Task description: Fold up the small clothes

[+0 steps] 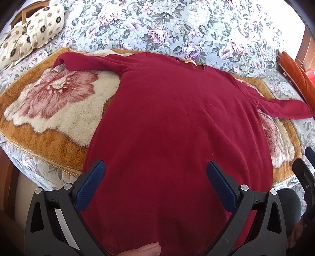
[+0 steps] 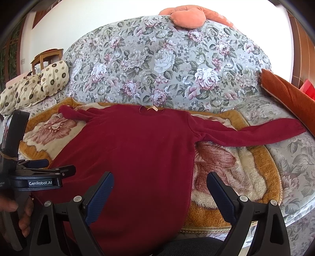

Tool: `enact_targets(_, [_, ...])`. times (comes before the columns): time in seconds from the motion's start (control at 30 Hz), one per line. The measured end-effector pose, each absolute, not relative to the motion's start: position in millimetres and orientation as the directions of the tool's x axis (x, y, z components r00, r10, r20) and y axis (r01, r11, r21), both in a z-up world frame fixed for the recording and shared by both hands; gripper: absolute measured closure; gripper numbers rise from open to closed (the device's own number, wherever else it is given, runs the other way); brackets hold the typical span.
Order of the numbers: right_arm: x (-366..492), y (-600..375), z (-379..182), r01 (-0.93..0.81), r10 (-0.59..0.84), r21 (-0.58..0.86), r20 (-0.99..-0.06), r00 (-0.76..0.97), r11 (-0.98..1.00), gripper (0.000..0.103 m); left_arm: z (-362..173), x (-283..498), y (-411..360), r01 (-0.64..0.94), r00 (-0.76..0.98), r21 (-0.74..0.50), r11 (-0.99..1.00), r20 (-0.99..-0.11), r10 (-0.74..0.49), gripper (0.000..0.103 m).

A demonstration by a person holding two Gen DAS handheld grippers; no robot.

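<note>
A dark red long-sleeved top [image 1: 177, 122] lies flat, neck away from me, on a fluffy flower-patterned blanket [image 1: 55, 110] on a floral sofa. Both sleeves are spread out to the sides. My left gripper [image 1: 155, 167] is open and empty, just above the top's lower body. My right gripper [image 2: 160, 179] is open and empty, above the top's lower right edge [image 2: 137, 157]. The left gripper also shows at the left of the right wrist view [image 2: 59, 170]. The hem hangs over the sofa's front edge.
The floral sofa back [image 2: 167, 65] rises behind the top. Patterned cream cushions [image 1: 29, 33] lie at the far left, an orange cushion [image 2: 291, 98] at the right, a pink one [image 2: 187, 17] on the sofa back. A wooden chair [image 2: 47, 57] stands behind.
</note>
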State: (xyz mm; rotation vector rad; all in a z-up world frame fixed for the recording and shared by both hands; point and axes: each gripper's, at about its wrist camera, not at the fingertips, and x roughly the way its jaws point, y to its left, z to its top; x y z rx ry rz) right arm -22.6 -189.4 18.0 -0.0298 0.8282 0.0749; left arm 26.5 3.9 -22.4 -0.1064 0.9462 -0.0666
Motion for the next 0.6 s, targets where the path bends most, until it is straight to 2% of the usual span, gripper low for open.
enact_targets(0.6, [-13.5,-195.4,12.7,-0.053,0.07,0.047,-0.761,0.645,0.997,0.009,-27.0,29.1,7.0,0.011,0.561,-0.183,0.983,-0.813,-0.158,0.0])
